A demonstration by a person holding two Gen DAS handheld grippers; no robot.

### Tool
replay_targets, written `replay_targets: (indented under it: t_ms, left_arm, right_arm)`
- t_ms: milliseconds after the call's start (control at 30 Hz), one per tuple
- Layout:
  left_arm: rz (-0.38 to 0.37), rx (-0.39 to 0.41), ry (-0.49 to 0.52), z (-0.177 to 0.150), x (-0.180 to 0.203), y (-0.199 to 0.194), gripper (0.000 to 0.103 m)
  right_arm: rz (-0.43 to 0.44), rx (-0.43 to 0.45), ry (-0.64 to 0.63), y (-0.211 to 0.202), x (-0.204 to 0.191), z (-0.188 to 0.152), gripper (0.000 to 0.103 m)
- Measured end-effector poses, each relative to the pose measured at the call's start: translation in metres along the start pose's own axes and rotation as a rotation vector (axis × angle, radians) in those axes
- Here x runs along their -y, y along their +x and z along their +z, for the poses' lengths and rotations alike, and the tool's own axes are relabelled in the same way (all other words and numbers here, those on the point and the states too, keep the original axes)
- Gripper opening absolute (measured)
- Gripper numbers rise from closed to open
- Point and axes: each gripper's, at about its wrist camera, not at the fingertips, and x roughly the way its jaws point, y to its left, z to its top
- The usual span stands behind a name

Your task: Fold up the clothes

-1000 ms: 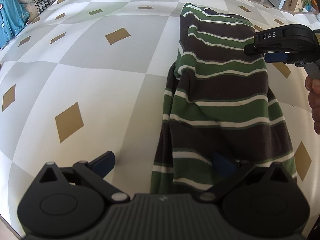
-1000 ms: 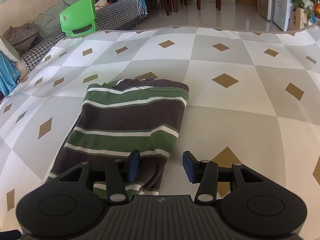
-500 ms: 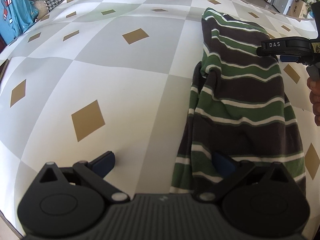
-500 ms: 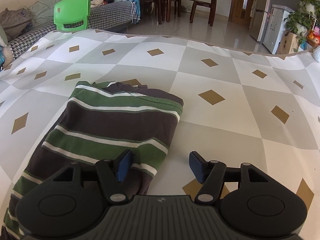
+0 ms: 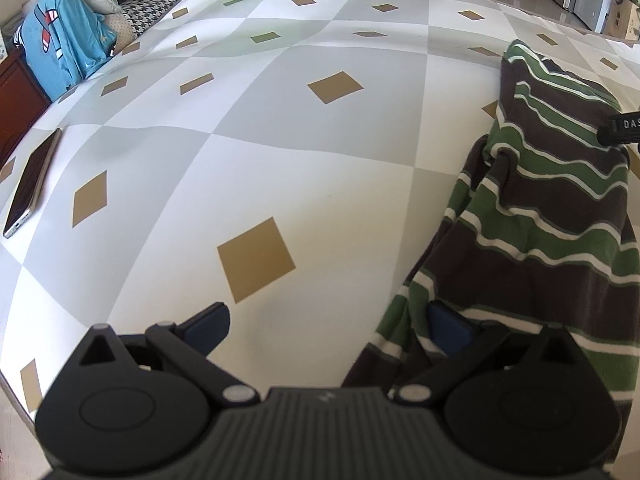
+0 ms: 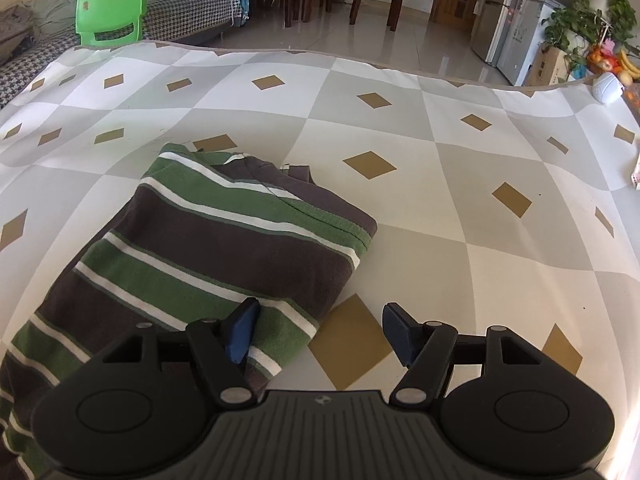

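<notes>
Green, brown and white striped knit shirt (image 6: 208, 256) lies lengthwise-folded on the checked-cloth desk (image 5: 280, 160), now shifted rightward from the left tool (image 5: 328, 326), both tools (right tool (image 6: 320, 332) too) gaping, gripping nothing.

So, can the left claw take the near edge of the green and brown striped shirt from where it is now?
Probably yes: the left claw is open, and its right finger already lies against the edge of the green and brown striped shirt. Nothing stands between them.
</notes>
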Motion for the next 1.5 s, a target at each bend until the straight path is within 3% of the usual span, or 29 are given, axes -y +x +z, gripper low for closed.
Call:
replay_targets:
  t_ms: [233, 600, 1000, 1167, 1300, 1500]
  left_arm:
    - [0.065, 0.026, 0.049, 0.003, 0.005, -0.001, 0.103]
    - [0.162, 0.057, 0.086, 0.000, 0.014, -0.009, 0.103]
    - [-0.070, 0.155, 0.122, -0.011, 0.051, -0.060, 0.103]
    - [-0.166, 0.138, 0.115, -0.030, 0.067, -0.065, 0.103]
    - [-0.208, 0.113, 0.146, -0.044, 0.080, -0.064, 0.103]
    - [-0.245, 0.130, 0.228, -0.055, 0.096, -0.066, 0.103]
  right_arm:
    - [0.038, -0.061, -0.067, -0.016, 0.012, -0.017, 0.065]
    - [0.171, -0.199, -0.151, -0.052, 0.035, -0.047, 0.065]
    - [0.275, -0.099, -0.095, -0.083, 0.084, -0.036, 0.065]
    - [0.257, -0.058, -0.163, -0.070, 0.076, -0.030, 0.065]
    - [0.240, -0.018, -0.218, -0.056, 0.067, -0.026, 0.065]
    - [0.204, -0.035, -0.260, -0.034, 0.050, -0.028, 0.065]
